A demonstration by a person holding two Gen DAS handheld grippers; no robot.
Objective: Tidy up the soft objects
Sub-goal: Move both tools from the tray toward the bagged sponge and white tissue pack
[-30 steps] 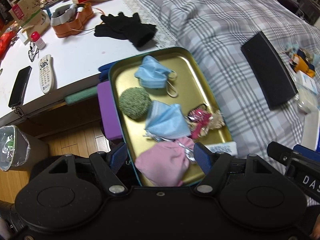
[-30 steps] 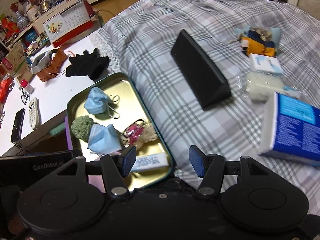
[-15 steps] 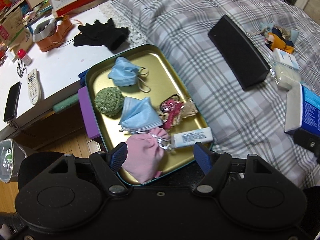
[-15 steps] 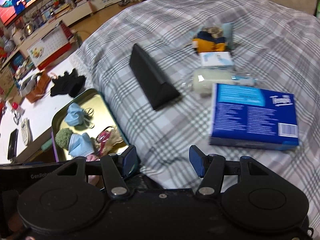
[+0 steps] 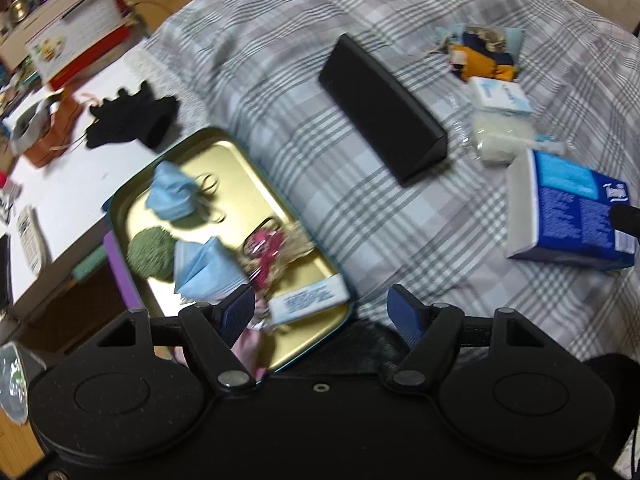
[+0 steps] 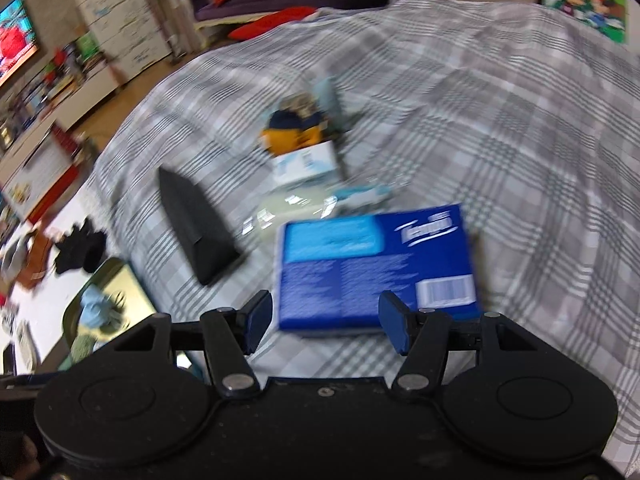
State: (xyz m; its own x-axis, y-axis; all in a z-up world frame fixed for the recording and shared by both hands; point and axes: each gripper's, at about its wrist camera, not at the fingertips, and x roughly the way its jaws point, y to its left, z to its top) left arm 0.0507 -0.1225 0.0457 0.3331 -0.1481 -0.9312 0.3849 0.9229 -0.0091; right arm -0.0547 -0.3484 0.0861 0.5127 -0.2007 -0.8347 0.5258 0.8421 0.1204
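A gold tray (image 5: 240,160) lies at the bed's edge with two blue face masks (image 5: 172,196), a green pompom (image 5: 152,254), a pink pouch (image 5: 248,346), a red trinket (image 5: 266,248) and a small white pack (image 5: 308,300). My left gripper (image 5: 322,312) hangs open and empty above the tray's near right corner. On the plaid bedspread (image 6: 500,128) lies a blue tissue box (image 6: 376,264); my right gripper (image 6: 324,320) hovers open above its near edge, apart from it. Beyond the box lie a clear bag of white stuff (image 6: 288,208), a small white-blue pack (image 6: 306,162) and an orange-navy fabric bundle (image 6: 294,130).
A black triangular case (image 5: 384,108) lies on the bed between tray and tissue box. A white table (image 5: 68,176) at left carries black gloves (image 5: 132,118), a remote (image 5: 30,236) and an orange object (image 5: 52,136). Shelves and a screen (image 6: 12,42) stand far behind.
Both grippers have swung to the right, away from the tray and over the bed. The tissue box now sits just ahead of the right gripper. Jaw openings look unchanged.
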